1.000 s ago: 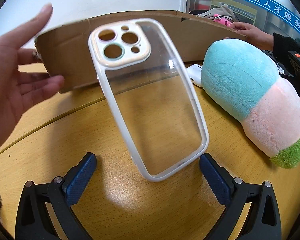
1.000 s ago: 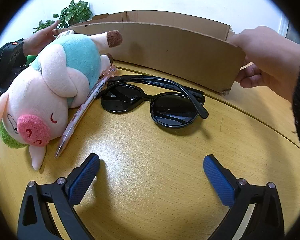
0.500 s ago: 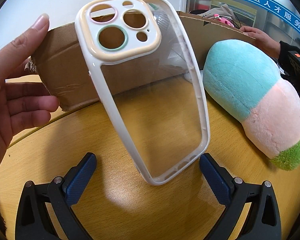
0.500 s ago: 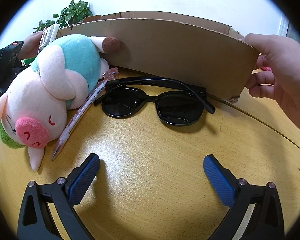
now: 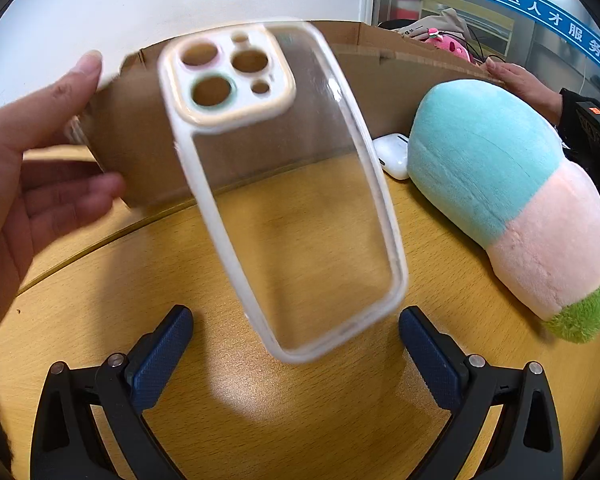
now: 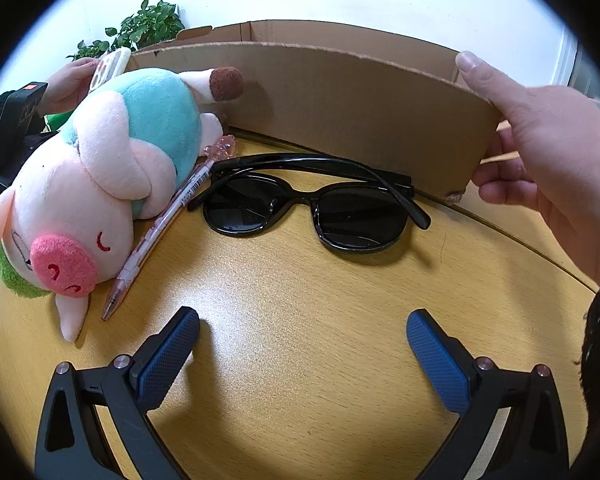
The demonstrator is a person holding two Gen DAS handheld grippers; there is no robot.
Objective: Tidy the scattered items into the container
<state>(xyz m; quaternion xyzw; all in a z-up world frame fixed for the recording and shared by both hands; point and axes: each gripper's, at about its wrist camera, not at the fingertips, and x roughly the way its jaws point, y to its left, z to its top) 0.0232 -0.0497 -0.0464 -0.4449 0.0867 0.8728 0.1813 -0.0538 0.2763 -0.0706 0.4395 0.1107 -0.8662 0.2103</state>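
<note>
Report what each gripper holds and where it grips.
Nothing: both the left gripper and right gripper are open. The phone case hangs tilted before the left fingers, clear of both; what holds it cannot be told.

Black sunglasses — teal-pink plush pig.

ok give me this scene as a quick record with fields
left claw: open, not gripping
right claw: open, empty
clear white-rimmed phone case: in the air above table, blurred, support unseen
brown cardboard box: end held by a hand
on yellow wooden table: pink-and-teal plush pig, black sunglasses, pink pen, white earbud case
</note>
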